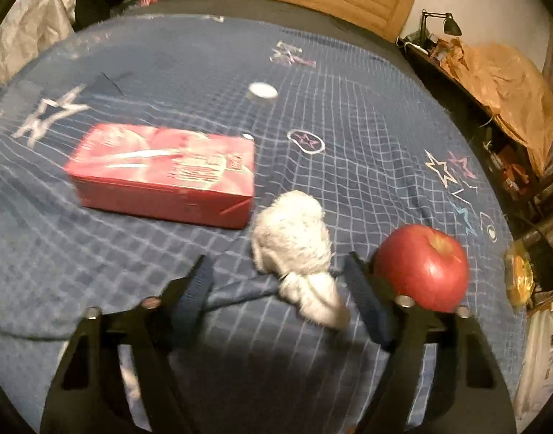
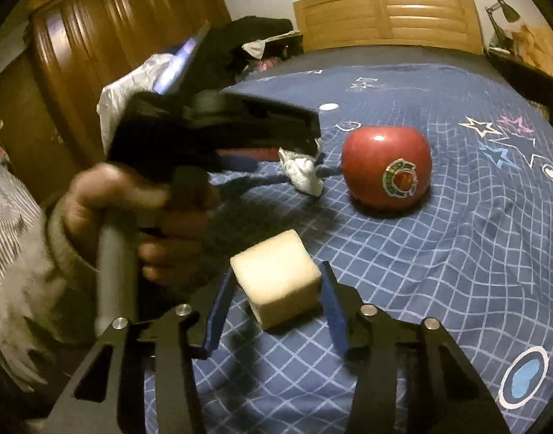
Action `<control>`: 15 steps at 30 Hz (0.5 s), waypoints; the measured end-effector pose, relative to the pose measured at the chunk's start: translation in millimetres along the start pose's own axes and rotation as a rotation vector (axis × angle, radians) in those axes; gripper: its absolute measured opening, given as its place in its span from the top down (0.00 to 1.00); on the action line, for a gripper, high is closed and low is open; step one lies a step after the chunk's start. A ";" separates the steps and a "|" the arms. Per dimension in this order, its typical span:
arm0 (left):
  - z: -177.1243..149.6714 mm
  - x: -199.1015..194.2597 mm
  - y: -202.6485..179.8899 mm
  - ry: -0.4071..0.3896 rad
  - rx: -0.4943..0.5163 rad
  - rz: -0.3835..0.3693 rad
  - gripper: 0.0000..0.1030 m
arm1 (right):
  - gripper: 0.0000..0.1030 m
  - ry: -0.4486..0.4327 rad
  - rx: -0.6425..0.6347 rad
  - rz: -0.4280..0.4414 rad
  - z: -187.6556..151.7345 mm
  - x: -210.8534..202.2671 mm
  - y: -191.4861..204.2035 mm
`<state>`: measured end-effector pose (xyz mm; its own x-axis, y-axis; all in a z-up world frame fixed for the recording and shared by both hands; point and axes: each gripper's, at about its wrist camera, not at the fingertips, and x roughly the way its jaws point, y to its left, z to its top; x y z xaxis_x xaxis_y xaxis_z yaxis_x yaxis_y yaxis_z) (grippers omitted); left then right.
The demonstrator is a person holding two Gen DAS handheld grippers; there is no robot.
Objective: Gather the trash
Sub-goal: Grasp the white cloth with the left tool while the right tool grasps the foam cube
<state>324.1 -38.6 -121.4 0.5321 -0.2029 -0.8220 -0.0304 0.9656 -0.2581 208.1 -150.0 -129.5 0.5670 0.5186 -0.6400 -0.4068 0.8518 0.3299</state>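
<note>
On the bed point(image 1: 348, 108), the left claw point(image 1: 280, 275) is open around a crumpled tissue point(image 1: 294, 242); the right claw point(image 2: 276, 289) is open around a foam cube point(image 2: 276, 289). Bumped, the apple point(image 1: 424, 264) could roll.

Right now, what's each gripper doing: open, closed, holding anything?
Left gripper: open, holding nothing, fingers either side of the crumpled tissue.
Right gripper: open, holding nothing, fingers flanking the foam block, apparently not clamped.

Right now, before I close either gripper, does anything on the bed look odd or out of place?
Yes. A whole red apple with its sticker still on sits on the blue bedspread beside the crumpled white tissue. It looks undamaged, not like trash. The left gripper is open around the tissue, the right gripper around a pale foam block.
</note>
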 end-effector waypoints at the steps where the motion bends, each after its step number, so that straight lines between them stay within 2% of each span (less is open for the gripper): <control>1: 0.3 8.7 2.1 0.028 -0.010 -0.020 0.61 | 0.56 -0.007 0.003 0.003 -0.6 -1.4 0.1; 3: -0.8 7.8 5.3 0.032 -0.013 -0.050 0.75 | 0.58 -0.025 0.008 0.012 -0.7 -5.0 1.0; 5: -3.8 -11.2 10.5 0.002 -0.016 -0.073 0.76 | 0.59 -0.059 0.019 0.029 -2.7 -16.7 0.6; 8: -15.6 -43.2 19.4 -0.058 -0.001 -0.067 0.76 | 0.60 -0.092 0.045 0.030 -7.4 -33.5 -1.9; 12: -41.7 -79.6 33.8 -0.092 0.014 -0.033 0.76 | 0.60 -0.116 0.057 0.011 -19.6 -56.4 -2.2; 15: -66.9 -99.2 32.0 -0.117 0.058 0.033 0.76 | 0.60 -0.148 0.069 -0.006 -24.3 -76.4 -2.6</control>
<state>213.7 1.6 -82.0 0.6264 -0.1535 -0.7642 -0.0022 0.9801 -0.1987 148.4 -193.6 -98.4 0.6710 0.5140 -0.5343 -0.3554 0.8555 0.3767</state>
